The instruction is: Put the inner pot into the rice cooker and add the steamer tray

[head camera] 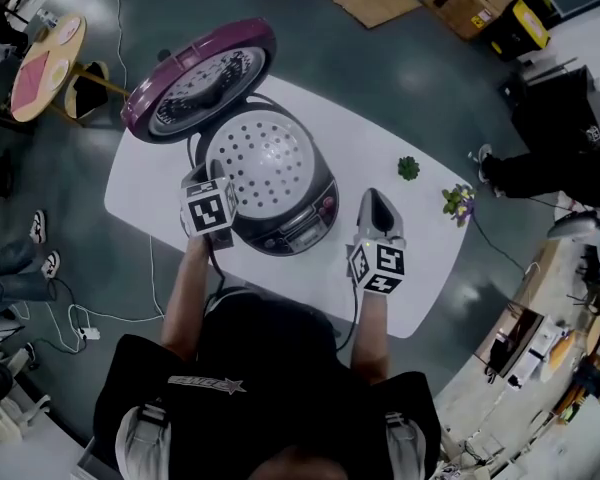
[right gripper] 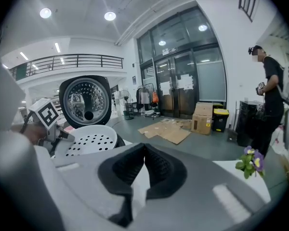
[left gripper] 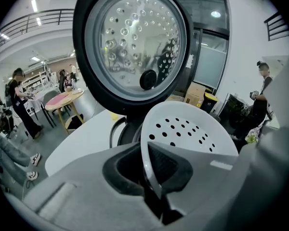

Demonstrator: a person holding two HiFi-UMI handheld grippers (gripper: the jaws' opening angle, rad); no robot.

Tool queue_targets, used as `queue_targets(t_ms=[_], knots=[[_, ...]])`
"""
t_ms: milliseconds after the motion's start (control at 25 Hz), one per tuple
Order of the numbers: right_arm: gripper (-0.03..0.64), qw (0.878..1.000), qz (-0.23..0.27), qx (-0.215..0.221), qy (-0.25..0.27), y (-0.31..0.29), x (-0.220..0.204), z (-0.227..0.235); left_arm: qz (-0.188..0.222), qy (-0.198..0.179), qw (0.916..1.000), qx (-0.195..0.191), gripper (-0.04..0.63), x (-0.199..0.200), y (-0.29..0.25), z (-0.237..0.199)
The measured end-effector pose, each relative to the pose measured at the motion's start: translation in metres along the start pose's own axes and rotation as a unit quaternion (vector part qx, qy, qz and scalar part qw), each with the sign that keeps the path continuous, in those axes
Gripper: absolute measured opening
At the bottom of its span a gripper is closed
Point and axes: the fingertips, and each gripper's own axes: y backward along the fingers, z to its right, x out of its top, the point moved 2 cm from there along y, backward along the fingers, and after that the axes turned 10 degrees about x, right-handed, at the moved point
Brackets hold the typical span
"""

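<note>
Fingers (left gripper: 171,163) of the left gripper (head camera: 204,178) are pinching the near rim of the steamer tray (head camera: 265,158), which is lying over the rice cooker (head camera: 302,226) mouth and stretching away toward its raised lid (head camera: 200,78), while the right gripper (head camera: 376,204) is hovering closed and empty, farther off to the cooker's right.

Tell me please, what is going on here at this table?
A person holds a claw in each hand. The left claw is clamped on the rim of the white perforated steamer tray, which lies over the opening of the rice cooker. The cooker's lid stands open. The right claw is shut and empty, above the table beside the cooker. The tray hides whatever is inside the cooker.
</note>
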Motion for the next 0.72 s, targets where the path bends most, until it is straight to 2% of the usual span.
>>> queue_targets(t_ms=[200,440,560,720], knots=[[0.006,1.0,0.0,0.002,0.0,0.002,0.0,-0.001,0.008,0.016,0.9994,-0.029,0.052,0.003,0.002,0.002],[0.006,1.0,0.0,0.004,0.003,0.003,-0.001,-0.005,0.019,0.032,0.996,-0.082,0.23,0.004,0.006,0.013],[0.006,1.0,0.001,0.005,0.005,0.006,0.0,-0.007,0.022,0.031,0.9951,-0.092,0.275,0.002,0.01,0.016],[0.006,1.0,0.004,0.006,0.007,0.013,0.0,-0.008,0.026,0.033,0.9948,-0.093,0.295,-0.002,0.017,0.016]])
